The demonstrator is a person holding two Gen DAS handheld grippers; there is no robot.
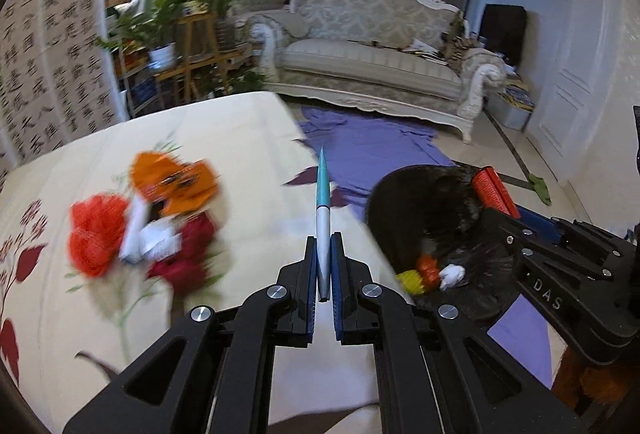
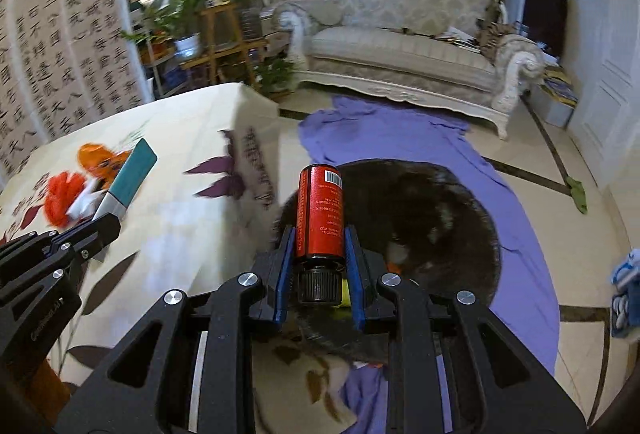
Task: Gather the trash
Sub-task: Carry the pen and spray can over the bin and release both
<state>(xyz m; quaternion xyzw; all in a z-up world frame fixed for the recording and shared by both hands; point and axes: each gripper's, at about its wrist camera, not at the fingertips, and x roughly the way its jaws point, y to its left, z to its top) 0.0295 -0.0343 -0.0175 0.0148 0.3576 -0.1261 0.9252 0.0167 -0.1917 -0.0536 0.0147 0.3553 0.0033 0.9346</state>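
My left gripper [image 1: 322,246] is shut on a thin teal-and-white packet [image 1: 322,202] that sticks forward, edge-on. From the right wrist view the same packet [image 2: 130,174] looks flat, over the table's right part. My right gripper [image 2: 320,234] is shut on a red bottle [image 2: 321,210], black cap toward the camera, above an open black trash bag [image 2: 440,218]. The bag [image 1: 420,202] hangs beside the table edge with yellow, orange and white scraps inside. Left on the table lie an orange wrapper [image 1: 176,186], a red mesh [image 1: 96,234], white tissue [image 1: 148,230] and a dark red wrapper [image 1: 188,254].
The table [image 1: 248,138] wears a cream flowered cloth. A purple sheet [image 2: 384,130] covers the floor under the bag. Behind stand a pale sofa [image 2: 400,46], potted plants on wooden shelves [image 2: 216,30] and a calligraphy screen [image 2: 72,46]. A green rag [image 2: 578,194] lies on the tiles.
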